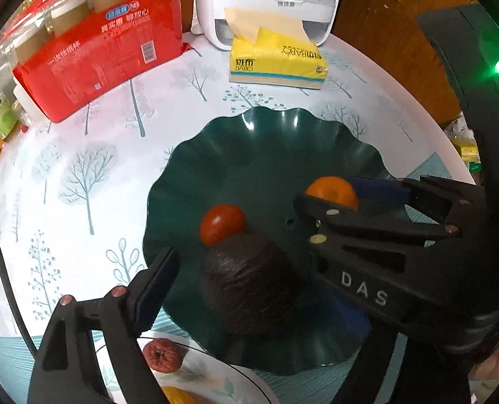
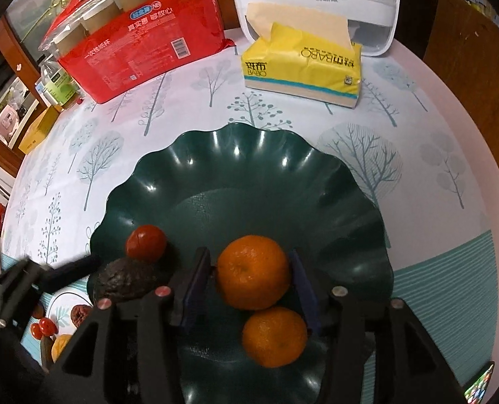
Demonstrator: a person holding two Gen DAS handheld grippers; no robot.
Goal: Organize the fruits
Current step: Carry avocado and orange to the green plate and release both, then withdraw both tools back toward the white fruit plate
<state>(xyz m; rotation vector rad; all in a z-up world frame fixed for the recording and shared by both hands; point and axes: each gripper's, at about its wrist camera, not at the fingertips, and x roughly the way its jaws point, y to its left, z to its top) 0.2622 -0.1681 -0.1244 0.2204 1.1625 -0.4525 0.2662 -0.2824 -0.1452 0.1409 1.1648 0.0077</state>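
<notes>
A dark green scalloped plate (image 1: 266, 141) (image 2: 249, 155) holds a red cherry tomato (image 1: 222, 224) (image 2: 145, 243), a dark avocado (image 1: 249, 286) (image 2: 128, 279) and two oranges. My left gripper (image 1: 253, 299) (image 2: 47, 276) is open around the avocado, with its blue pads clear of the skin; the avocado lies on the plate. My right gripper (image 2: 251, 269) (image 1: 337, 195) straddles the upper orange (image 2: 253, 269) (image 1: 332, 192) with narrow gaps at both pads, so it is open. The second orange (image 2: 274, 336) lies just below it, between the fingers' bases.
A white plate (image 1: 215, 380) (image 2: 59, 303) at the near left holds a wrinkled red date (image 1: 162, 355), small tomatoes (image 2: 42, 328) and an orange piece. At the back stand a red pack of paper cups (image 1: 108, 50), a yellow tissue pack (image 1: 276, 64) and a white appliance (image 1: 269, 3).
</notes>
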